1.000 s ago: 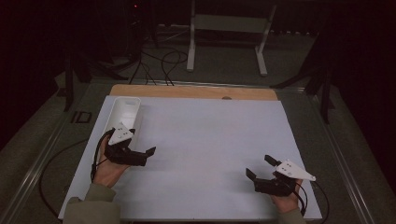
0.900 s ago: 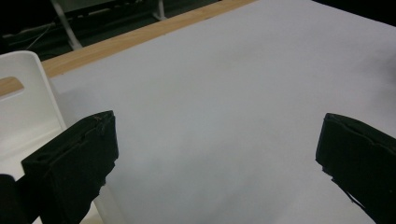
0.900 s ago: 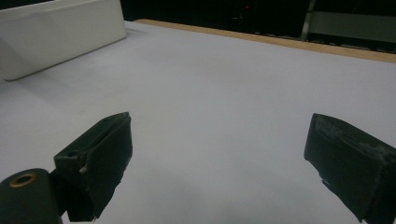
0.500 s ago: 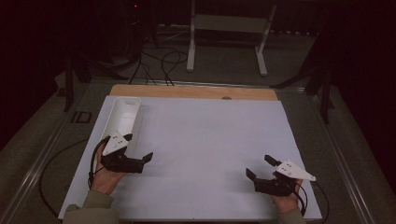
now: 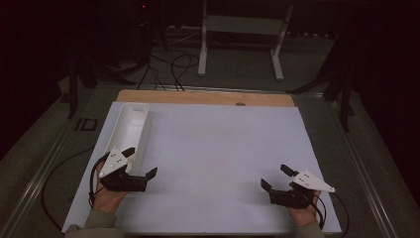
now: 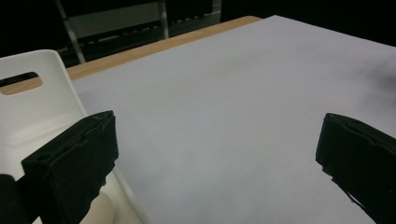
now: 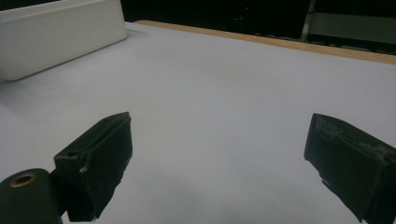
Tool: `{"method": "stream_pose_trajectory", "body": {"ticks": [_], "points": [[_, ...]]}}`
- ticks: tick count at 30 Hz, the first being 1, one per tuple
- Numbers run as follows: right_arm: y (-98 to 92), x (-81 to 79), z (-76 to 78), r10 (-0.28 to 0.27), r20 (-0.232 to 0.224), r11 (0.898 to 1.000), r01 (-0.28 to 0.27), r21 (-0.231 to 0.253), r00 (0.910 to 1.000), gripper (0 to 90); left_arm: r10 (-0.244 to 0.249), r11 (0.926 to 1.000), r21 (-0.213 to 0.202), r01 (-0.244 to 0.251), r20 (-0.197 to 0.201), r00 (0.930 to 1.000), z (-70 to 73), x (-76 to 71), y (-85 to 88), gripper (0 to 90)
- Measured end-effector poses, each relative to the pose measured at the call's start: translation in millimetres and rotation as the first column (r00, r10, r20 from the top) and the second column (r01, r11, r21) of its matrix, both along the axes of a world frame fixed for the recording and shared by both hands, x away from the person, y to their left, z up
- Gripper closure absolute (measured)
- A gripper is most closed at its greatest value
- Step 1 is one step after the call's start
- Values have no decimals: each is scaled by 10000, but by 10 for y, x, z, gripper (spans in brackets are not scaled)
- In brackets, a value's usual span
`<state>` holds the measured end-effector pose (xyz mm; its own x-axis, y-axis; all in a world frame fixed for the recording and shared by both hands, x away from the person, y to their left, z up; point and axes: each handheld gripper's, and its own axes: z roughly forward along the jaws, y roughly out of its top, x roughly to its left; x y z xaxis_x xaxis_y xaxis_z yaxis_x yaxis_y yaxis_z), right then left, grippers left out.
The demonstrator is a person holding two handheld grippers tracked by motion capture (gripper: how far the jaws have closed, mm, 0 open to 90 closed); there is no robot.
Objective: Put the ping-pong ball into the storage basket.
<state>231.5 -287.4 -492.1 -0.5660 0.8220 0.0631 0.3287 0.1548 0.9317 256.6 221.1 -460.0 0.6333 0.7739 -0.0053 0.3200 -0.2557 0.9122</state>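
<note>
The left tool (image 5: 141, 162) had drawn back from the long white plastic tray (image 5: 130, 130) at the white surface's (image 5: 223, 148) left edge, jaws wide, empty; the right tool (image 5: 277, 177) rested likewise.

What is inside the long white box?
The white box looks bare where its inside shows in the high view. Its near end is covered by the left gripper. In the left gripper view something pale and round peeks beside the jaw; I cannot tell what.

tray (image 5: 130, 130) | white, long, upright, handle slot | table's far-left, by left gripper (image 5: 140, 162)
</note>
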Motion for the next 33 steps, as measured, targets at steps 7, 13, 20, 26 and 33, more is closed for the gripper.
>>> {"method": "stream_pose_trajectory", "body": {"ticks": [7, 13, 20, 26, 33], "points": [[0, 0, 0, -8, 10, 10000, 8, -1, 10000, 70, 78, 9999, -106, -77, 130, 9999, -44, -82, 41, 0], [2, -2, 2, -24, 11, 10000, 24, 35, 10000, 69, 181, 9997, -172, -176, 272, 9995, -101, -162, 72, 0], [3, 0, -2, 6, 67, 10000, -7, 29, 10000, 70, 301, 9991, -299, -289, 416, 9987, -127, -216, 118, 0], [4, 1, -3, 28, 84, 10000, -28, 51, 10000, 70, 418, 9984, -398, -398, 511, 9978, -159, -264, 167, 0], [30, 18, -9, 215, 233, 9998, -215, -3, 9995, 69, 451, 9984, -357, -436, 415, 9981, -224, -300, 217, 0]]}}
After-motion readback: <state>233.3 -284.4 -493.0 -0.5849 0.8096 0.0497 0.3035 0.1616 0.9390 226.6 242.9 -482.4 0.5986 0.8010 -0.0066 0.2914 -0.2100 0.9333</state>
